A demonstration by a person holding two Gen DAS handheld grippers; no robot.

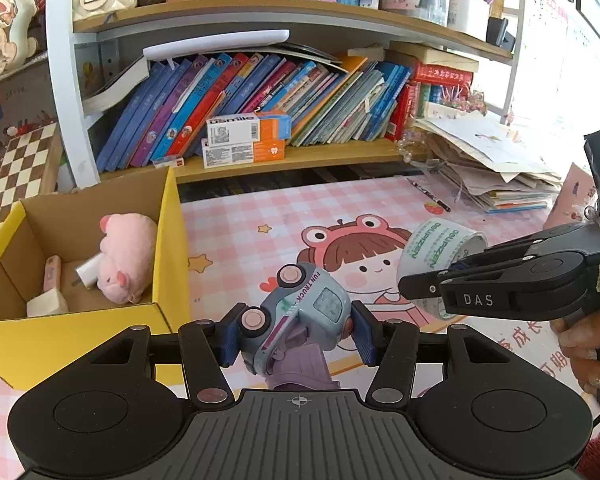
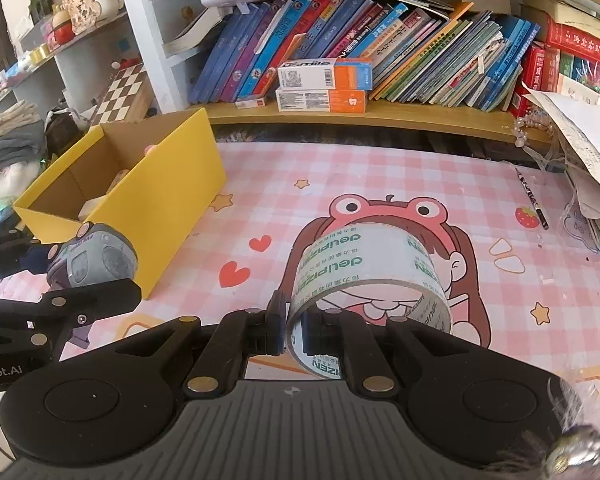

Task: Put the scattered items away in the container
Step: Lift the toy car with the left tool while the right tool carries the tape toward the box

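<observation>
The tidying looks well along but unfinished: the yellow cardboard box at the left of the counter already holds a pink plush pig, a small white plug-like item and a couple of pale oblong pieces I cannot identify. Two items are in hand and not yet in. The left hand-held gripper is clamped on a grey-blue toy truck, held tilted just right of the box. The right hand-held gripper pinches the wall of a roll of clear tape, raised above the counter's middle. A pencil lies near the paper stack, possibly left to collect
</observation>
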